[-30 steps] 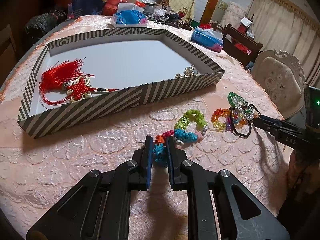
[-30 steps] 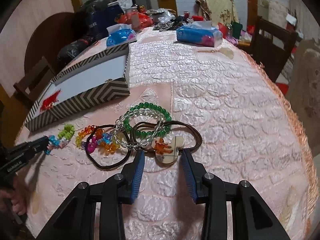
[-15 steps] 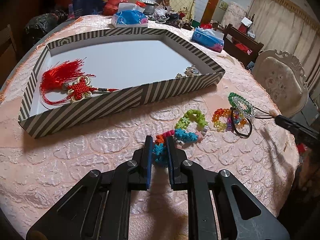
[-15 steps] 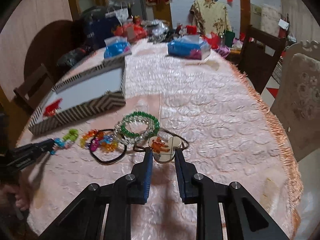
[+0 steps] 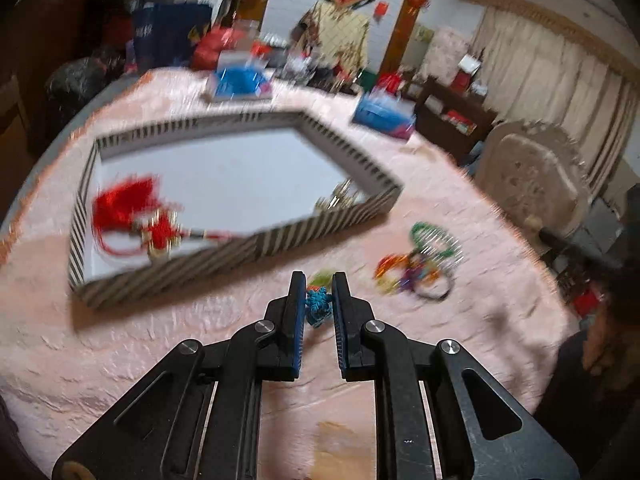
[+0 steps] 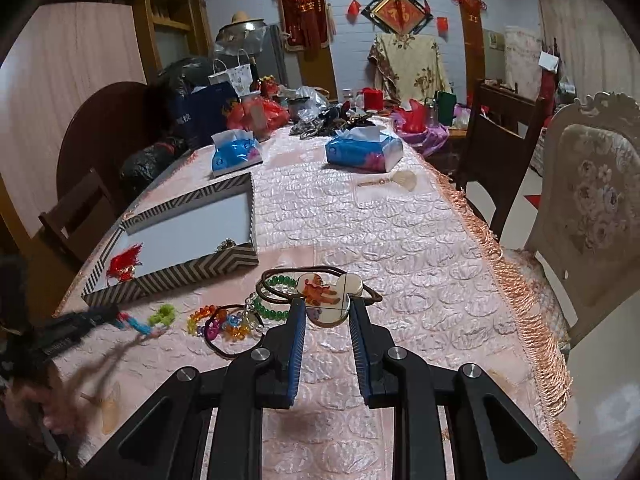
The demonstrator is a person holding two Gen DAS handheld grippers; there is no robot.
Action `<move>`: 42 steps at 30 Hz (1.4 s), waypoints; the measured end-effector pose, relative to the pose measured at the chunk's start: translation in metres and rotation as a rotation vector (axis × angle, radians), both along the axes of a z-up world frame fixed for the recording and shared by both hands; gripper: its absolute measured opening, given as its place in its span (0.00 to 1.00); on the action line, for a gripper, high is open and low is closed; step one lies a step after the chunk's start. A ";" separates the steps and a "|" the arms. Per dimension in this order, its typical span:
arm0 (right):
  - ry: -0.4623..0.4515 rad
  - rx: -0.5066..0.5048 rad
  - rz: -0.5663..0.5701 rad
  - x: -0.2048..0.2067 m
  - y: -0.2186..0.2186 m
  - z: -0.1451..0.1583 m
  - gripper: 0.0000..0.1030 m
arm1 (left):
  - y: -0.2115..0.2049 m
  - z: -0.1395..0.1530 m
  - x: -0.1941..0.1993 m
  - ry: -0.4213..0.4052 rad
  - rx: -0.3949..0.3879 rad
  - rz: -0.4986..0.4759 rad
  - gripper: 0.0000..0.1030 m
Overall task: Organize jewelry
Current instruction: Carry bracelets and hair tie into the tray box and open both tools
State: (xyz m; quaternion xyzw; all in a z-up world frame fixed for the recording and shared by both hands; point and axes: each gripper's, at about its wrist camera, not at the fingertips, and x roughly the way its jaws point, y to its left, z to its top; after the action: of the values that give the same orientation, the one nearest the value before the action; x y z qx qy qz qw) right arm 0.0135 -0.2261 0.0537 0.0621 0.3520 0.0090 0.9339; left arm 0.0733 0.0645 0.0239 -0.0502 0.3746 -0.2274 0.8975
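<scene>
The mouse-head hair tie [image 6: 328, 300], a cream plaque with an orange figure on a brown elastic loop, is sitting clamped between the blue pads of the right gripper [image 6: 326, 312], its loop trailing over the green bead bracelet [image 6: 276, 292] just to its left. The left gripper [image 5: 319, 294] is pinching the braided cord bracelet [image 5: 319, 306] (turquoise at the pads, green farther along), and in the right wrist view the cord's loose end is hanging toward the pink tablecloth [image 6: 400, 240]. Between the two grips, the rainbow bead bracelet [image 6: 216, 322] is lying on the cloth, touching the green one. Farther and to the left, the striped tray [image 6: 200, 268] is holding a red tassel knot [image 6: 122, 264] at its left end and a small metallic piece [image 6: 227, 245] in its near right corner. Two tissue packs [image 6: 362, 152] are resting toward the far end of the table.
</scene>
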 end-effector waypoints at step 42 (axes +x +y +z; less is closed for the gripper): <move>0.078 -0.009 0.193 0.099 0.045 0.030 0.21 | 0.034 0.078 0.103 -0.008 -0.018 0.169 0.12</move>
State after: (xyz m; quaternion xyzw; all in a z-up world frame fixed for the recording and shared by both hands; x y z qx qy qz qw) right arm 0.1125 -0.1810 0.0835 0.0243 0.3924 0.0950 0.9146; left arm 0.1767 0.0980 0.1017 -0.0888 0.3633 -0.1544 0.9145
